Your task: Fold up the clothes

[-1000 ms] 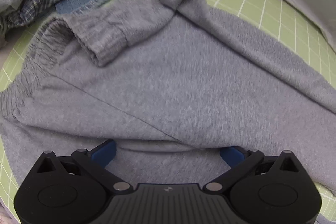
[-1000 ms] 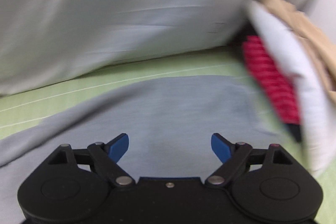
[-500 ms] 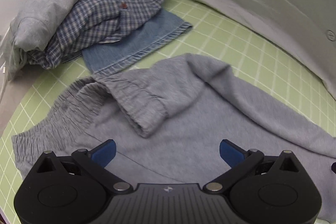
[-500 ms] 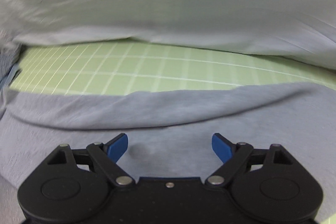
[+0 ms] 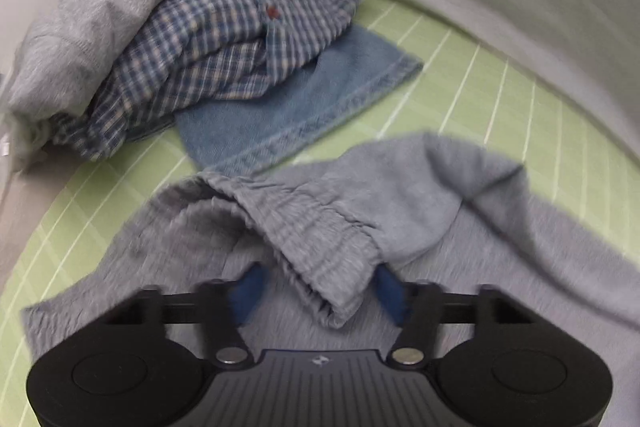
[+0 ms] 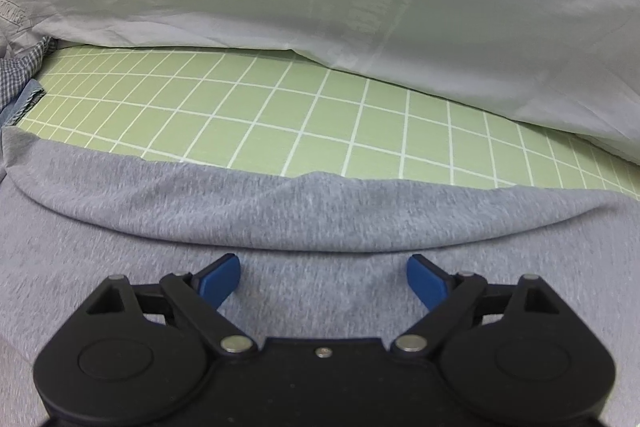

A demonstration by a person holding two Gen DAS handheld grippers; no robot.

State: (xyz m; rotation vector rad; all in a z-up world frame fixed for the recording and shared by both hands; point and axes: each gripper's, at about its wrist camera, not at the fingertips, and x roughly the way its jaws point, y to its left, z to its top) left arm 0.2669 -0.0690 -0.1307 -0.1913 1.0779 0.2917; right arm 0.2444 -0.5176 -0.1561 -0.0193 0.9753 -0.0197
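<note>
Our left gripper (image 5: 320, 291) is closing its jaws around the turned-over elastic waistband (image 5: 320, 243) of the grey sweatpants (image 5: 460, 267), which lie spread on the green grid mat (image 6: 280, 107); we judge this corner must be lifted to flatten it. Blur hides whether the pads already press the cloth. Our right gripper (image 6: 324, 279) hovers over the pants with nothing between its jaws, which are spread wide and opening. A pile with a checked shirt (image 5: 224, 47) waits beside; its lower layers are hidden.
</note>
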